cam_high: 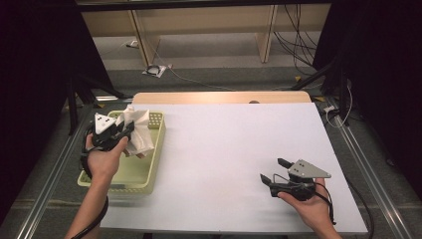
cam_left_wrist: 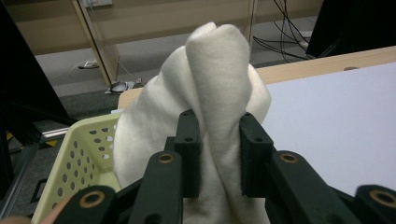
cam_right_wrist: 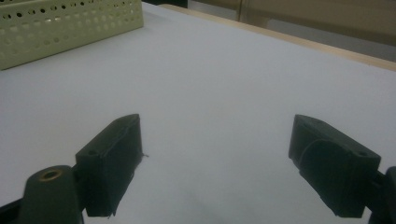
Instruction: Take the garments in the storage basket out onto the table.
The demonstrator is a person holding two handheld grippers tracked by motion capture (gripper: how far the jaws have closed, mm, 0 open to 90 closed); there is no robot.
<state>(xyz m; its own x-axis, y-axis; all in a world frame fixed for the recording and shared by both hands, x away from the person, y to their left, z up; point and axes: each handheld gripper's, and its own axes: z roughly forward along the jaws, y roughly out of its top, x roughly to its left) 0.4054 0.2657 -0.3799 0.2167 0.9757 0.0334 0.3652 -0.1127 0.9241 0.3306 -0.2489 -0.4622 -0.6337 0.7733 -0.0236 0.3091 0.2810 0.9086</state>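
A white cloth (cam_high: 138, 130) is bunched up over the pale yellow perforated basket (cam_high: 130, 172) at the table's left. My left gripper (cam_high: 125, 130) is shut on the white cloth (cam_left_wrist: 219, 88), whose fold rises between the two black pads in the left gripper view. Beside it stands the basket's wall (cam_left_wrist: 86, 154). My right gripper (cam_high: 272, 171) rests low over the white table near the front right, open, with nothing between its fingers. In the right gripper view my right gripper (cam_right_wrist: 217, 163) faces bare table, with the basket (cam_right_wrist: 70, 23) far off at the upper left.
The white table top (cam_high: 234, 149) lies between the basket and the right hand. A wooden strip (cam_high: 219, 97) edges the far side. Metal rails (cam_high: 363, 159) run along both sides, and cables (cam_high: 298, 45) lie on the floor beyond.
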